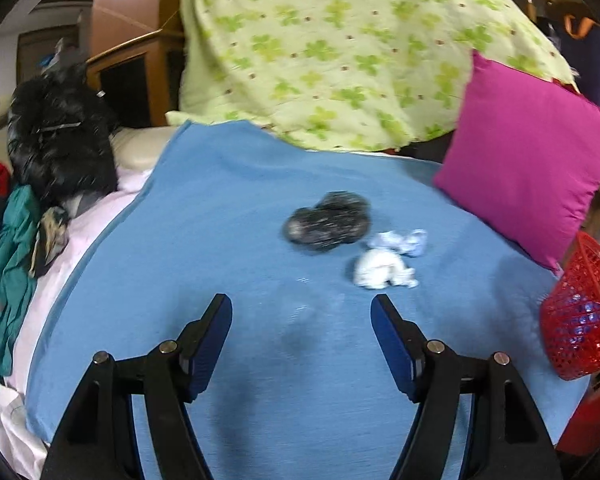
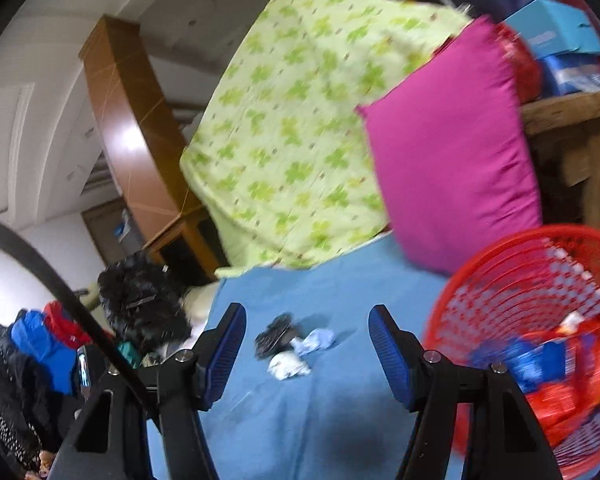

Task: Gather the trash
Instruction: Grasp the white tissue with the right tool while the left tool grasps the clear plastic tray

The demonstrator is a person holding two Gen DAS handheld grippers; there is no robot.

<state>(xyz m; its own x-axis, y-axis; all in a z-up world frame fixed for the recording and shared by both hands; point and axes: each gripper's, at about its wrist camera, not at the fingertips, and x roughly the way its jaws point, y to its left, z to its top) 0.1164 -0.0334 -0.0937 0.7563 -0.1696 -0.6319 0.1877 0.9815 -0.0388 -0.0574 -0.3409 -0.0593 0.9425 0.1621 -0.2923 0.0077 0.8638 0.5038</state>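
Three pieces of trash lie together on the blue blanket (image 1: 220, 240): a crumpled black wrapper (image 1: 328, 222), a white paper wad (image 1: 382, 269) and a pale blue wad (image 1: 400, 242). My left gripper (image 1: 302, 314) is open and empty, just short of them. My right gripper (image 2: 307, 330) is open and empty; the black wrapper (image 2: 274, 338), white wad (image 2: 288, 365) and blue wad (image 2: 314, 340) show between its fingers, further ahead. A red mesh basket (image 2: 500, 280) holding wrappers stands at the right, also in the left wrist view (image 1: 580, 320).
A magenta cushion (image 1: 528, 160) and a green clover-print quilt (image 1: 340, 52) stand at the back of the bed. A black furry coat (image 1: 60, 140) and teal clothes (image 1: 8, 260) lie at the left. A wooden shelf (image 2: 572, 112) with boxes is at the right.
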